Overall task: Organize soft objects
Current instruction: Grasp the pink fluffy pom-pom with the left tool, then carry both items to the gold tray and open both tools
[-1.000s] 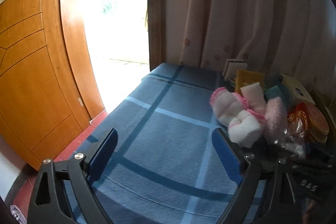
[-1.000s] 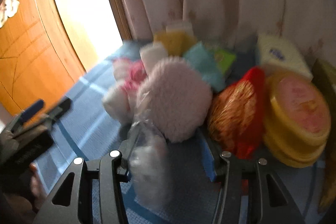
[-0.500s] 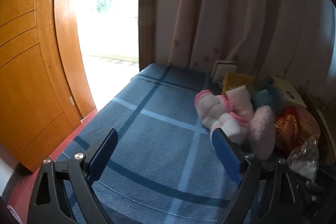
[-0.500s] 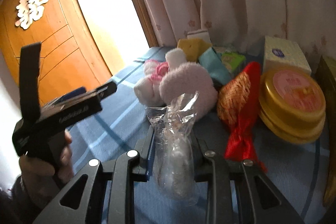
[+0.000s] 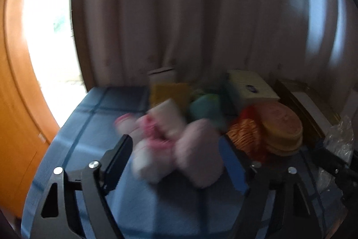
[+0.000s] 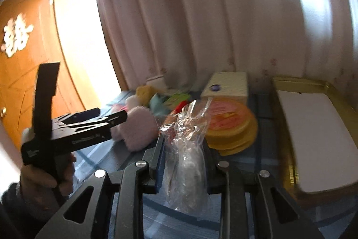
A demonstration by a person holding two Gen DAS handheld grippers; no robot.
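My right gripper [image 6: 182, 145] is shut on a clear plastic bag [image 6: 186, 149], held above the blue cloth; the bag also shows at the right edge of the left wrist view [image 5: 339, 138]. My left gripper [image 5: 176, 147] is open, its jaws on either side of a fluffy pink plush [image 5: 198, 159] and white-and-pink rolled socks [image 5: 154, 149]. The view is blurred, so I cannot tell if it touches them. In the right wrist view the left gripper [image 6: 111, 119] reaches toward the pink plush [image 6: 136, 131].
On the blue checked cloth [image 5: 89, 122] lie a yellow sponge [image 5: 170, 93], a teal cloth [image 5: 205, 108], a red-gold pouch [image 5: 246, 136], yellow round tins [image 6: 230, 124], a tissue box [image 6: 226, 85] and a gold tray with a white box [image 6: 313, 127]. Curtain behind, wooden door at left.
My left gripper has moved right and forward until the pink plush and socks lie between its jaws. My right gripper has lifted the plastic bag and swung right toward the tins and tray.
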